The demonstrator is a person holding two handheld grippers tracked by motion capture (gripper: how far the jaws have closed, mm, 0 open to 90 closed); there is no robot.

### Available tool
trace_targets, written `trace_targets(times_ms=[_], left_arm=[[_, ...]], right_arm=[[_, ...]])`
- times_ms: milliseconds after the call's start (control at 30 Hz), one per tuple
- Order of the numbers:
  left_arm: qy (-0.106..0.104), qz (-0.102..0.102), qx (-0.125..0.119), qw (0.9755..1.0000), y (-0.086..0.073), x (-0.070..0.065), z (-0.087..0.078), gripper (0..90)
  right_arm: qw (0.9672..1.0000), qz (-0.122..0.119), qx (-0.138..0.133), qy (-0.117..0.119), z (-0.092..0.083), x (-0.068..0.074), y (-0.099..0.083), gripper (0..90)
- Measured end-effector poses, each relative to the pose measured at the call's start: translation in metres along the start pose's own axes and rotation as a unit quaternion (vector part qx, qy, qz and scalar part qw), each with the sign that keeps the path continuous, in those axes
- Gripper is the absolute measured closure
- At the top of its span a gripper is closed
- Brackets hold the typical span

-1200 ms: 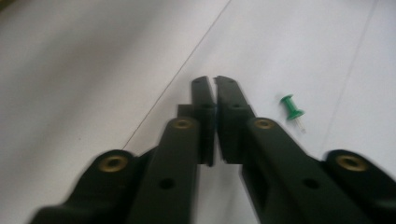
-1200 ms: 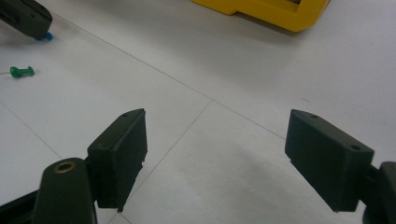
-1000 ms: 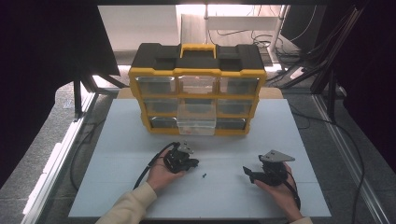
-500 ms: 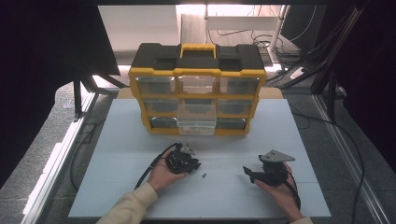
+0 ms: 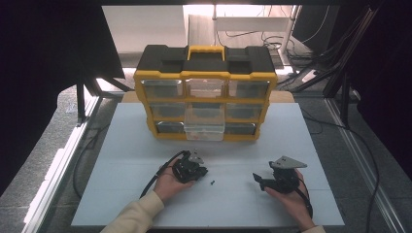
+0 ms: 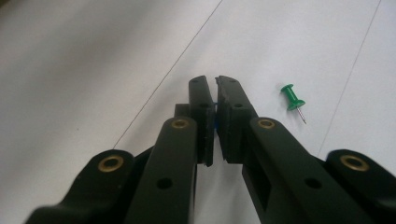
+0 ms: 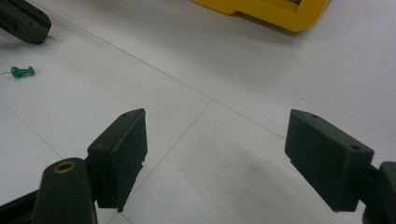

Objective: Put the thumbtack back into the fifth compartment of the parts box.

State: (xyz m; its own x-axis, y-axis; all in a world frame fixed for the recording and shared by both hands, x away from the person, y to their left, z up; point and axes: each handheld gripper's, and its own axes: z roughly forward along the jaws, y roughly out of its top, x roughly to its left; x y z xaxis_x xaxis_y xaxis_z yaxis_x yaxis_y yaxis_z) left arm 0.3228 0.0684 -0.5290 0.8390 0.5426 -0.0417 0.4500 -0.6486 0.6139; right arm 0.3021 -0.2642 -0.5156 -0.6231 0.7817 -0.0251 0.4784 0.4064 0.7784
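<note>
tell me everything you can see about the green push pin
The green push pin is a small pin with a green, plastic-looking spool-shaped head and a thin bare metal point. It lies on its side on the white table, loose, with nothing touching it. It sits just beside the tips of the left gripper, outside the closed jaws. In the high view it is a tiny dark speck between the two hands.
</note>
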Motion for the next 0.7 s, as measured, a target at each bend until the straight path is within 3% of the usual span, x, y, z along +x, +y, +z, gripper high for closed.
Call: trace_targets(times_ms=[267,433,533,700], left_arm=[[0.001,-0.013,-0.02,0.9997,-0.004,0.002,-0.004,85.5],[-0.015,-0.04,-0.051,0.9978,-0.006,0.008,-0.015,85.5],[-0.023,-0.056,-0.076,0.9953,-0.007,0.01,-0.026,85.5],[-0.023,-0.056,-0.095,0.9936,-0.008,0.01,-0.038,85.4]], right_arm=[[1.0,0.0,0.0,-0.001,0.0,-0.001,0.0,21.6],[1.0,0.0,0.0,-0.001,0.0,-0.001,0.0,21.6],[1.0,0.0,0.0,-0.001,0.0,0.0,0.0,21.6],[1.0,0.0,0.0,0.0,0.0,0.0,0.0,21.6]])
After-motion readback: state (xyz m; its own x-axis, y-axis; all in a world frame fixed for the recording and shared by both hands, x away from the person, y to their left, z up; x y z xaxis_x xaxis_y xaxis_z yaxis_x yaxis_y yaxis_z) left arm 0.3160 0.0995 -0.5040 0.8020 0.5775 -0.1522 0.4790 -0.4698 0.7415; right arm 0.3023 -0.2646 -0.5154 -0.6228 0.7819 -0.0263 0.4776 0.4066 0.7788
